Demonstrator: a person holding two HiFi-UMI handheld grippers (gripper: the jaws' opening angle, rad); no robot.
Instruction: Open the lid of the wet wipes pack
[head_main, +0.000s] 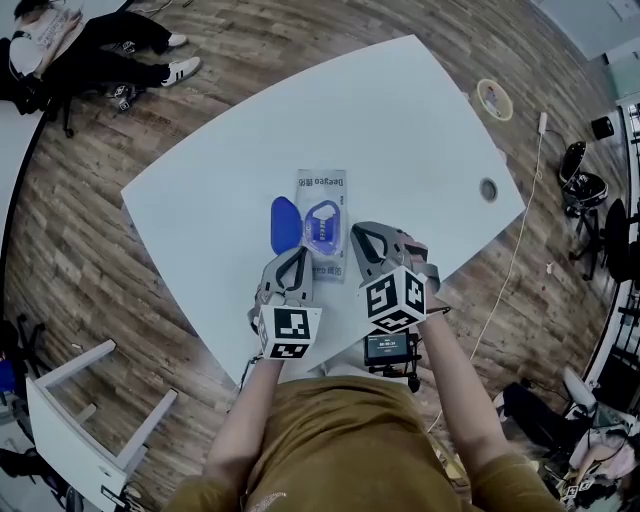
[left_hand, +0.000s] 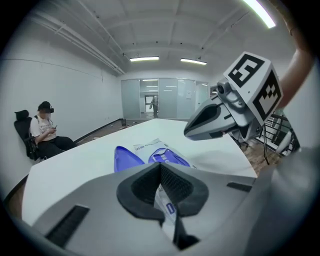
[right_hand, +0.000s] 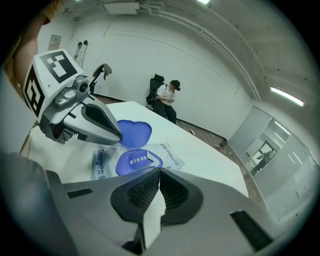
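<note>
1. wet wipes pack (head_main: 322, 186) lies mid table (head_main: 400, 110), blue lid (head_main: 285, 224) flipped open to its left.
2. left gripper (head_main: 297, 258) pinched shut on pack's near edge.
3. right gripper (head_main: 360, 236) closed tight on its near right edge.

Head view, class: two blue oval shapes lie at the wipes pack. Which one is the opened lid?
The plain solid-blue lid, lying just left of the pack. The other oval sits on the pack itself and has a pale centre.
</note>
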